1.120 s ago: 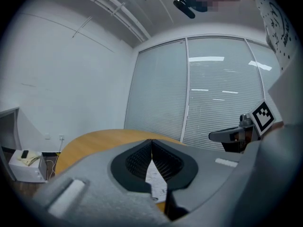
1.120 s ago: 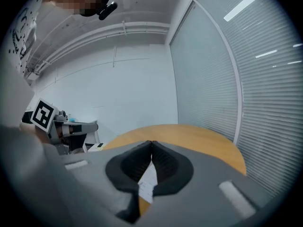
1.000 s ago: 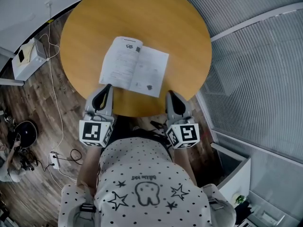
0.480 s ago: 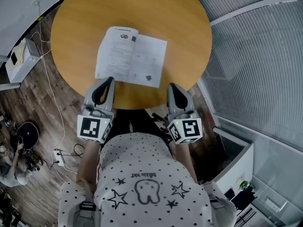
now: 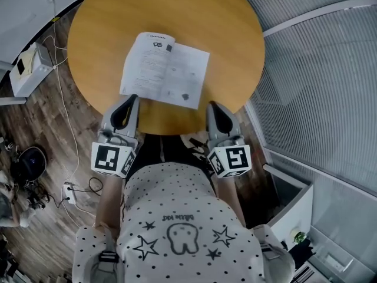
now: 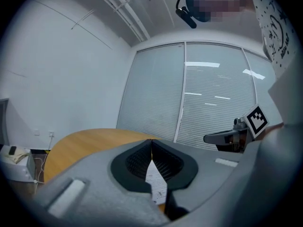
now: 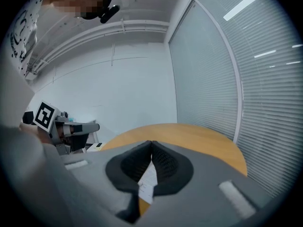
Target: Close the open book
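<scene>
I stand at a round table (image 5: 177, 10) with a warm wooden top. The floor (image 5: 41, 122) under it is dark wood plank. To my right runs a glass wall covered by grey slatted blinds (image 5: 318, 81) and split by pale frames; bright bars of light (image 6: 202, 64) show across the slats. The wall (image 6: 61, 79) on my left is plain white, with pipes (image 6: 120, 11) running along the ceiling above it. On the floor at my left sits a white box (image 5: 26, 69), and thin white cables (image 5: 69, 128) trail past it to a power strip (image 5: 66, 194). Low at my right stands a white cabinet (image 5: 297, 217)
</scene>
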{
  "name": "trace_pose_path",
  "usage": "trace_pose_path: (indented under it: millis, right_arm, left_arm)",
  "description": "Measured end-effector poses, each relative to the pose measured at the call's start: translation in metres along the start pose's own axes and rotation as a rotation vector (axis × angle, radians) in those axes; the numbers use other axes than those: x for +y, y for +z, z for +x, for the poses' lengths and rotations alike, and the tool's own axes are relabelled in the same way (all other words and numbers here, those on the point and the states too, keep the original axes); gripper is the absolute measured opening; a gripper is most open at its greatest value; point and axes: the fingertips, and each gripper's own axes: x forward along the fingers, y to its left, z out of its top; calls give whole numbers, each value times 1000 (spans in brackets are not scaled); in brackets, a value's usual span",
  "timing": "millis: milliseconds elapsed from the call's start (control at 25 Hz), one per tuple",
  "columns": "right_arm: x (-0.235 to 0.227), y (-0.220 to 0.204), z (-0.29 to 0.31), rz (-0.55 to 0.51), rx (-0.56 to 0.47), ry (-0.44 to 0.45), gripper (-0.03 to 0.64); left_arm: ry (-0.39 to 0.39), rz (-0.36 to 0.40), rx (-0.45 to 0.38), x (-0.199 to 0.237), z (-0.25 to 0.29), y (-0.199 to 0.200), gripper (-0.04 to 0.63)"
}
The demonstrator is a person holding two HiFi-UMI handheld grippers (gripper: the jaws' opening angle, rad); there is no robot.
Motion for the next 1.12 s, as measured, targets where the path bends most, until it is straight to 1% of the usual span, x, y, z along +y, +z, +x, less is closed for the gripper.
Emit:
trace_pose_path:
  millis: [160, 360, 600, 680, 1120]
  right_arm:
    - [5, 3, 5, -3, -16, 11, 5]
    - [5, 1, 7, -3, -17, 22, 5]
    - [7, 5, 9, -8, -23, 32, 5]
    - [8, 8, 8, -11, -27, 34, 5]
    - [5, 13, 4, -10, -48, 28, 5]
  left_arm:
    - [63, -26, -7, 16, -11, -5, 11]
    - [110, -71, 2, 24, -20, -10, 11]
    - [147, -179, -21, 34, -26, -12, 11]
    - [152, -201, -28, 34, -29, -11, 11]
    - [141, -202, -16, 27, -29, -10, 11]
